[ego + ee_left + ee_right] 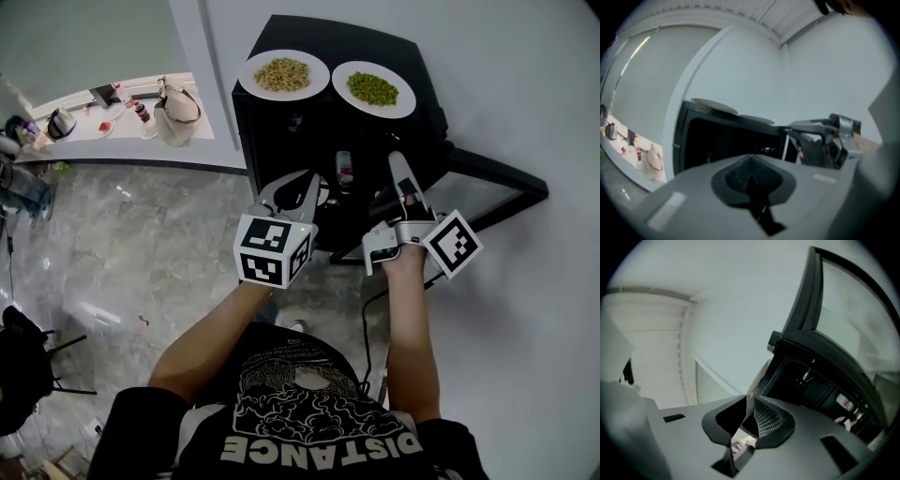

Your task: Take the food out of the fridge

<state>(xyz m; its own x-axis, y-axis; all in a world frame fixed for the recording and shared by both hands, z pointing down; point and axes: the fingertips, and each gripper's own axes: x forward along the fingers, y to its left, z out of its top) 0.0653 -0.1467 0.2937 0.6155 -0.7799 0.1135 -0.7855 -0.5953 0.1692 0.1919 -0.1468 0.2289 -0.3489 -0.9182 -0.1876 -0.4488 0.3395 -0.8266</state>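
Observation:
A small black fridge stands against the white wall, with its glass door swung open to the right. On its top sit a plate of brownish food and a plate of green food. A small bottle shows inside the opening. My left gripper hovers in front of the opening, its jaws together and empty. My right gripper reaches toward the fridge's right side by the door hinge; its jaws stand slightly apart with nothing between them. Bottles show in the dark interior.
A white counter at the back left carries a beige bag, a kettle and small bottles. Grey marble floor lies to the left. A dark stool stands at the lower left. A cable hangs below the fridge.

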